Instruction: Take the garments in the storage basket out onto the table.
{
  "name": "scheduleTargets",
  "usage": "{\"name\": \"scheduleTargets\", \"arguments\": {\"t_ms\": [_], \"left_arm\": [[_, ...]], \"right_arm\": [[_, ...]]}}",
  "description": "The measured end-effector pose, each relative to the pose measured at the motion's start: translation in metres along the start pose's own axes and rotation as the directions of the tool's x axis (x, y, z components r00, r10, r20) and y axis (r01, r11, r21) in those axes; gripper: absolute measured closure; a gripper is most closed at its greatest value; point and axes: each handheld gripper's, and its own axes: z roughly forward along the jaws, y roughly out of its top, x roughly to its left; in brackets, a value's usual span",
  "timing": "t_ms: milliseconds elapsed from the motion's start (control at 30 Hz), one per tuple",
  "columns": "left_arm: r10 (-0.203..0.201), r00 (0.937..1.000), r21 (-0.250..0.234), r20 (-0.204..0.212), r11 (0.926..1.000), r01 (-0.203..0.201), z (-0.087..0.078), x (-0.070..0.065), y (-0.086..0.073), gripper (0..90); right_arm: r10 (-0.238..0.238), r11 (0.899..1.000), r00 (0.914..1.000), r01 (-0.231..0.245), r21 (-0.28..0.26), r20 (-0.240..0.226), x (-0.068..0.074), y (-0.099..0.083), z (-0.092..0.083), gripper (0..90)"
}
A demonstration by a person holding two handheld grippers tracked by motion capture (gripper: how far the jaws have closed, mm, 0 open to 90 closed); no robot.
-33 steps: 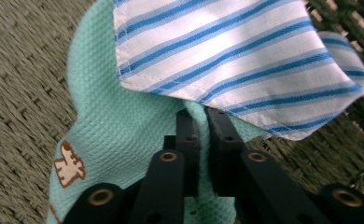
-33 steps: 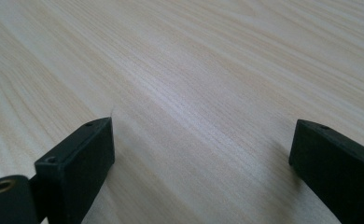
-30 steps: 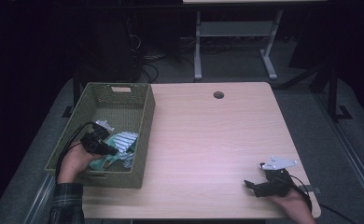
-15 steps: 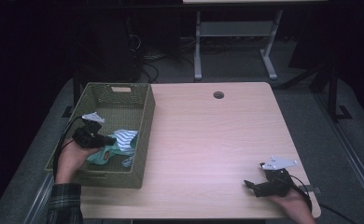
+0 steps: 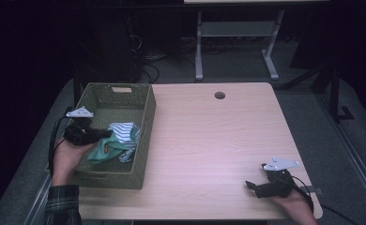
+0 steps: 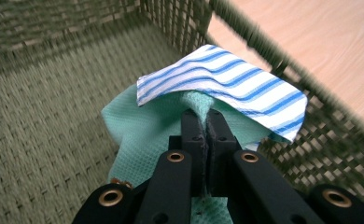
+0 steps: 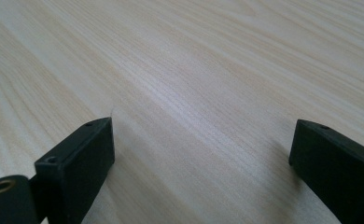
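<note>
Bench (image 5: 209, 140) carries a green woven basket (image 5: 139, 140) at its left edge, where the left hand-held gripper (image 6: 202, 122) pinches a teal cloth (image 6: 143, 135) above the basket floor, a blue-striped cloth (image 6: 227, 88) draped over its tips. Right hand-held gripper (image 7: 201, 154) rests spread wide on bare wood, well apart.

Basket (image 5: 143, 136): olive-green weave. Upper cloth (image 6: 227, 84): white with blue stripes. Lower cloth (image 6: 143, 126): plain mint green, waffle-textured. Worktop (image 5: 218, 140): pale wood grain. Both sets of jaws: black. Sleeve (image 5: 61, 206): dark plaid. Floor (image 5: 312, 108): grey.
</note>
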Motion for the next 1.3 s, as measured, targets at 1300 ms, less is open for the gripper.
{"name": "scheduleTargets", "arguments": {"t_ms": [1300], "left_arm": [[0.099,0.9870,-0.381,0.127,0.9236,-0.043,-0.062,-0.056,0.063,88.0]], "right_arm": [[0.001,1.000,1.0000,-0.001,-0.001,0.000,0.000,0.000,0.000,6.2]]}}
